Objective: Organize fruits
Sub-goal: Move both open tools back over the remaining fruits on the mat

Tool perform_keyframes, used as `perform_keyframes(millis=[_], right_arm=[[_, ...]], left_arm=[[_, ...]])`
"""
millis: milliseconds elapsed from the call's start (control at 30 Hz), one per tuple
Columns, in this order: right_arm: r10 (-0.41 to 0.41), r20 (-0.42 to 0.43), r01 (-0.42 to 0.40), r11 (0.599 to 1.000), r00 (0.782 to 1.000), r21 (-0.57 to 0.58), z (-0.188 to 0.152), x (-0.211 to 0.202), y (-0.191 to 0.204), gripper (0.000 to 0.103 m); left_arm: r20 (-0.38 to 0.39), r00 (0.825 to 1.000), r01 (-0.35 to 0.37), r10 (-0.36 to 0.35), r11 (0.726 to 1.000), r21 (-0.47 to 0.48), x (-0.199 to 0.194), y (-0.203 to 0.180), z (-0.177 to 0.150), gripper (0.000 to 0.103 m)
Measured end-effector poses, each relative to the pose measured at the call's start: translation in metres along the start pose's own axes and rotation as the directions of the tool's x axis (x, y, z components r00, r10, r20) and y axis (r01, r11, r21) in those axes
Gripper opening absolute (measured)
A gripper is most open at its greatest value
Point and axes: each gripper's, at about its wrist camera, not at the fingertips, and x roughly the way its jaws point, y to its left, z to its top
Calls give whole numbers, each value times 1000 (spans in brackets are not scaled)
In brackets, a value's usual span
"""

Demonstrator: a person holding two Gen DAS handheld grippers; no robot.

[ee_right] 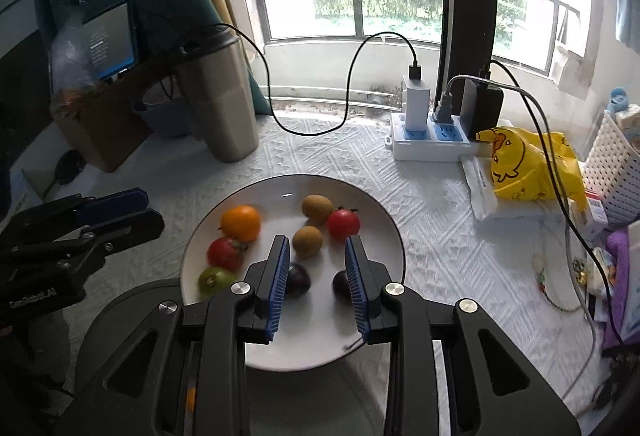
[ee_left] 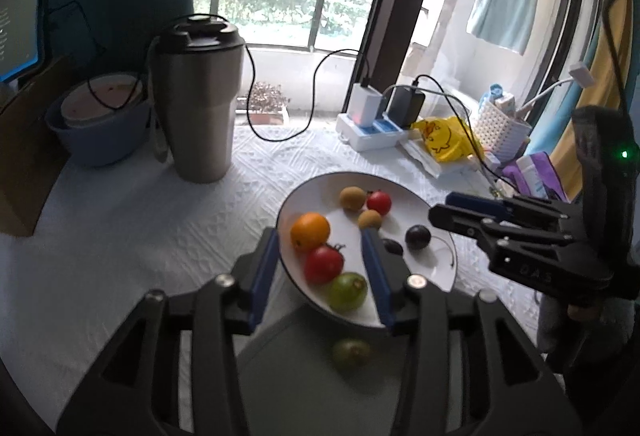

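Observation:
A white plate holds an orange, two red tomatoes, a green tomato, two kiwis and two dark plums. Another green fruit lies on a grey plate in front. My left gripper hovers open over the white plate's near left edge, empty. My right gripper hangs above the plums, jaws slightly apart with nothing between them.
A steel tumbler and a blue bowl stand at the back left. A power strip with chargers and a looping black cable, a yellow bag and a white basket crowd the back right.

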Motion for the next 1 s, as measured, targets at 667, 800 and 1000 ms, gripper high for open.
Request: perform_keyframes(millis=[667,800,1000], right_arm=[[24,3,-24,1000,1000,13,-57,-49,45,44],[30,-14,-30,999,999,22,-71,-49,51,44],[44,-49,-43,999,998,19,-87,-41,58,44]], left_arm=[[-14,1000,2,-1,999,38,-46,-7,-56,45],[-32,999,4,-2,999,39,-47,-7,-67,45],[-61,998,3,0,999,35,-41,-7,-84,47]])
